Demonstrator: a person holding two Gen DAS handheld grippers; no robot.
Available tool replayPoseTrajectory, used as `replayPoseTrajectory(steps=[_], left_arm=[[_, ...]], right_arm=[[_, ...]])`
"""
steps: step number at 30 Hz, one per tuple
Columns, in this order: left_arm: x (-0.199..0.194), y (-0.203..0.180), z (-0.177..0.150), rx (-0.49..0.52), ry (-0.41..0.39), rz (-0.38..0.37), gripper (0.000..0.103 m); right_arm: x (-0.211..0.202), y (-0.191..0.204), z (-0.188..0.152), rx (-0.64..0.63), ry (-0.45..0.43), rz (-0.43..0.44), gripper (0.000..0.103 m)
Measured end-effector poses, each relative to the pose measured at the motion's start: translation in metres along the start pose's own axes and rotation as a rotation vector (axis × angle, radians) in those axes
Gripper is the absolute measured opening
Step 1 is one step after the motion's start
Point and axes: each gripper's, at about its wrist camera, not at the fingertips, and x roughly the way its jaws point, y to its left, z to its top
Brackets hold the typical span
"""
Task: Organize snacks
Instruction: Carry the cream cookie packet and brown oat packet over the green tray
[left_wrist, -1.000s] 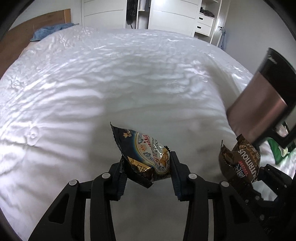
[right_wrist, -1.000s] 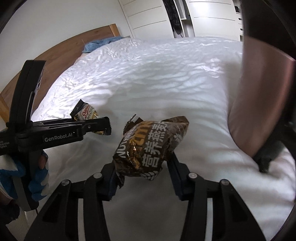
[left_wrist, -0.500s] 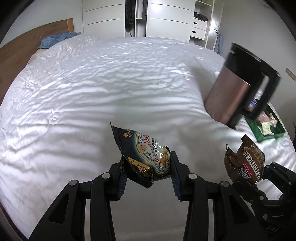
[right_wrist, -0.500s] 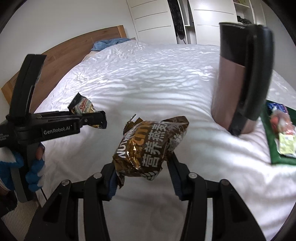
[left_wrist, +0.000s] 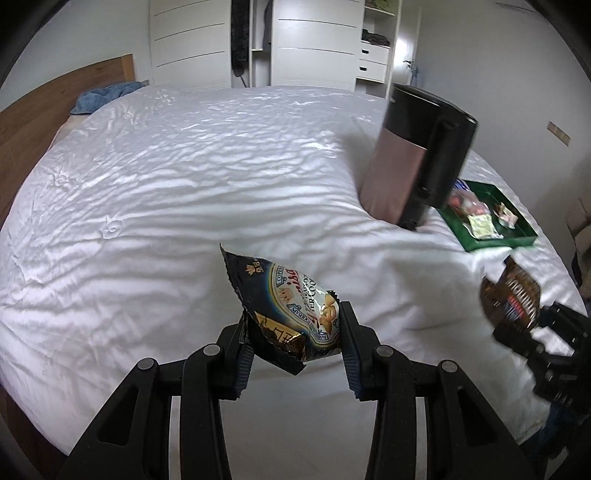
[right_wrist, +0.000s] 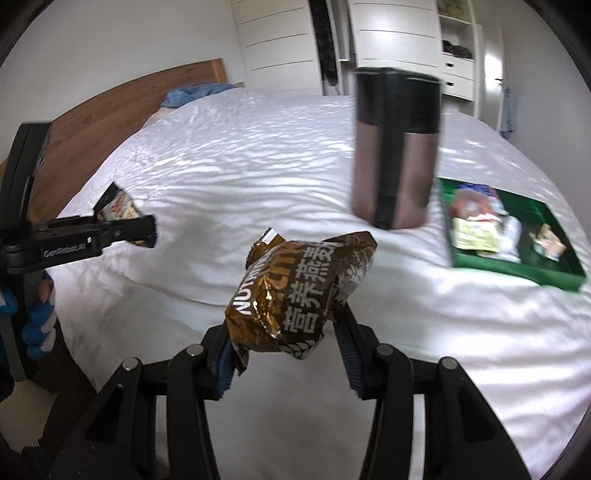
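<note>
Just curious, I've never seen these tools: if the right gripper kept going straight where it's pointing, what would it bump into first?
Probably the white bedcover; the right gripper points downward. The tall jug stands slightly right; depth is unclear.

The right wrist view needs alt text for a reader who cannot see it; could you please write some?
The right gripper holds a gold-brown oat snack packet above a white bed. Beyond it stand a tall brown-and-black flask and a green tray of snacks, and at left the left gripper holds a small cookie packet.
</note>
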Motion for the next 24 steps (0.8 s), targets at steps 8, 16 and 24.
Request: replayPoseTrajectory(steps=[8, 16, 24], left_arm=[[-0.004, -0.059, 0.016, 0.1, -0.002, -0.041, 0.036], [0.002, -0.161, 0.048, 0.249, -0.011, -0.15, 0.036], [0.022, -0.26, 0.1, 0.34, -0.034, -0.244, 0.036]], right_arm=[[-0.048, -0.07, -0.011, 0.058, -0.045, -0.126, 0.103], [-0.088, -0.161, -0.008, 0.135, -0.103, -0.254, 0.103], [-0.102, -0.246, 0.018, 0.163, -0.158, -0.343, 0.103]])
